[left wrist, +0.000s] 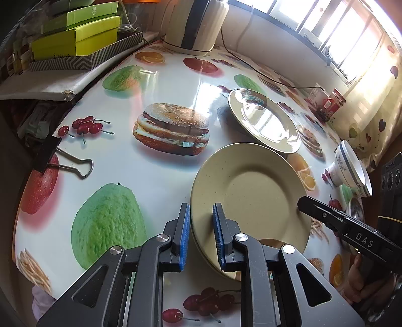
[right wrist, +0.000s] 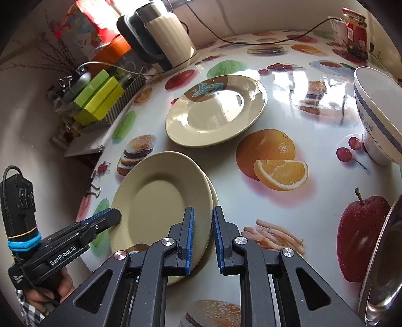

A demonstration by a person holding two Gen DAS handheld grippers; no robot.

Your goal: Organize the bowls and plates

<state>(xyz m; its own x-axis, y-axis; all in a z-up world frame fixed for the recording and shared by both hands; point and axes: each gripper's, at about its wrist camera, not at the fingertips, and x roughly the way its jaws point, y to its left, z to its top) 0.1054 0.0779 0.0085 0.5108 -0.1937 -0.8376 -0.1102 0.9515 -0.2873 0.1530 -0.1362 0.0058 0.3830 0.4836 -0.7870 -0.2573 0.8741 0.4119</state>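
Two beige plates lie stacked on the fruit-print table, the top plate (left wrist: pixel 251 191) (right wrist: pixel 160 198) slightly offset from the lower plate (right wrist: pixel 214 198). My left gripper (left wrist: pixel 201 208) is shut on the stack's left rim, its blue pads on either side of the edge. My right gripper (right wrist: pixel 203 211) is shut on the opposite rim. Each gripper shows in the other's view: the right gripper (left wrist: pixel 301 201) at the plate's right edge, the left gripper (right wrist: pixel 113 216) at its left edge. Behind the stack sits a third plate (left wrist: pixel 263 120) (right wrist: pixel 216 110) with a brown and teal pattern. A white bowl (left wrist: pixel 351 171) (right wrist: pixel 379 115) with a blue band stands to the right.
A cream kettle (left wrist: pixel 198 22) (right wrist: pixel 165 37) with its cord stands at the back. Green boxes (left wrist: pixel 75 37) sit in a tray at the left. A binder clip (left wrist: pixel 50 153) grips the tablecloth edge. A metal bowl (right wrist: pixel 382 264) is at the right edge and a jar (right wrist: pixel 355 32) at the back right.
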